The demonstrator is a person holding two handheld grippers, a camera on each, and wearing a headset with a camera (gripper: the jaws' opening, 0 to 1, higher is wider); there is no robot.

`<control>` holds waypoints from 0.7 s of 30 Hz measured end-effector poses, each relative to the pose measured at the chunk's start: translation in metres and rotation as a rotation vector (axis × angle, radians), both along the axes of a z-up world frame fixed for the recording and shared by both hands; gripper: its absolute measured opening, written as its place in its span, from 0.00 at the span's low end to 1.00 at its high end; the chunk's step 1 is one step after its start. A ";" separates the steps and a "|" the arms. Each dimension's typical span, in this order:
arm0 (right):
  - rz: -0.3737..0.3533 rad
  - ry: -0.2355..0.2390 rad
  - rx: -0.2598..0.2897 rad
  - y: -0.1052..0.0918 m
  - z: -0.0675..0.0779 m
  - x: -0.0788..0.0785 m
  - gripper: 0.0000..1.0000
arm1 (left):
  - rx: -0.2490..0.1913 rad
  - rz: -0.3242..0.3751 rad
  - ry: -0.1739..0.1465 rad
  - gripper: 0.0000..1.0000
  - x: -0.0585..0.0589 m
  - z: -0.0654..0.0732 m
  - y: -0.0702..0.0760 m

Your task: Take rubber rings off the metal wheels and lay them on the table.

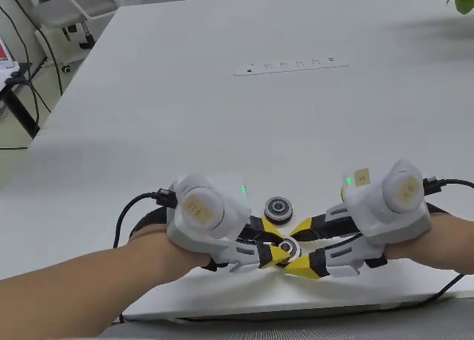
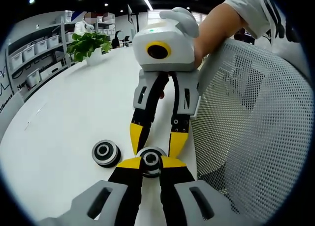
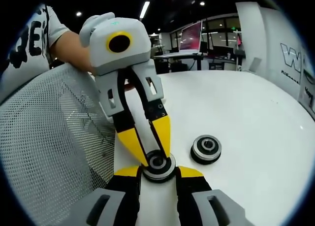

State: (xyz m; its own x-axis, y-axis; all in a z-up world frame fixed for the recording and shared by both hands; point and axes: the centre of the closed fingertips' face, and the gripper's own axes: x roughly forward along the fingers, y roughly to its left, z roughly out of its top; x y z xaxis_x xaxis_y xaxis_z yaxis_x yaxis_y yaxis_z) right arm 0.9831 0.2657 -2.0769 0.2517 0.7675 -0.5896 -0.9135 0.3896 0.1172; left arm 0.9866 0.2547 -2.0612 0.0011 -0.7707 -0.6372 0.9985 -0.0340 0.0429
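Wheel (image 1: 287, 247), rubber ring apparently on, sits at the near edge of the table (image 1: 222, 118), clamped from opposite sides by left gripper (image 2: 150, 163) and right gripper (image 3: 158, 171); an uneven pull could pop it off the edge or into the second wheel (image 1: 278, 207).

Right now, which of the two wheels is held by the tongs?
The near wheel, gripped by the left tongs and right tongs; the far wheel lies free.

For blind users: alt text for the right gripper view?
The right gripper and the facing left gripper both pinch one black-ringed wheel. A second wheel lies apart on the white table; a mesh chair back stands at the view's left.
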 end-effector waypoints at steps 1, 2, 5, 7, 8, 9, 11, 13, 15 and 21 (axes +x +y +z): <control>0.000 0.003 0.006 0.000 0.001 0.000 0.25 | -0.001 0.001 0.000 0.08 0.000 0.000 0.000; 0.002 0.002 0.005 -0.001 0.001 0.000 0.25 | -0.001 0.001 0.001 0.08 0.000 0.000 0.000; 0.006 0.002 0.006 -0.002 0.002 -0.001 0.24 | -0.001 0.001 0.001 0.08 0.000 0.000 0.000; 0.006 0.008 0.007 -0.004 0.002 -0.002 0.24 | -0.001 0.002 0.001 0.08 0.000 0.000 0.000; 0.006 0.008 0.006 -0.004 0.002 -0.002 0.23 | -0.001 0.002 0.001 0.08 0.000 0.000 0.000; 0.009 0.007 0.003 -0.005 0.001 -0.002 0.23 | -0.002 0.003 0.002 0.08 0.000 0.000 0.000; 0.020 -0.001 -0.010 -0.007 0.001 -0.002 0.22 | -0.002 0.004 0.002 0.08 0.001 0.000 0.000; 0.024 -0.005 -0.017 -0.008 0.000 -0.003 0.20 | -0.003 0.005 0.002 0.08 0.001 0.000 0.000; 0.032 -0.012 -0.027 -0.009 0.000 -0.004 0.19 | -0.003 0.005 0.003 0.08 0.001 0.000 0.000; 0.035 -0.017 -0.050 -0.014 -0.002 -0.004 0.12 | -0.006 0.012 0.006 0.08 0.002 -0.001 0.000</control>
State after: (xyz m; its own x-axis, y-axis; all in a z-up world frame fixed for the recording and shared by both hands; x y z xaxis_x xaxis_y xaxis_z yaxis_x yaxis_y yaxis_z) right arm 0.9796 0.2515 -2.0788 0.2357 0.7458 -0.6231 -0.9282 0.3628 0.0831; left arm 0.9883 0.2549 -2.0619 0.0068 -0.7745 -0.6325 0.9991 -0.0215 0.0371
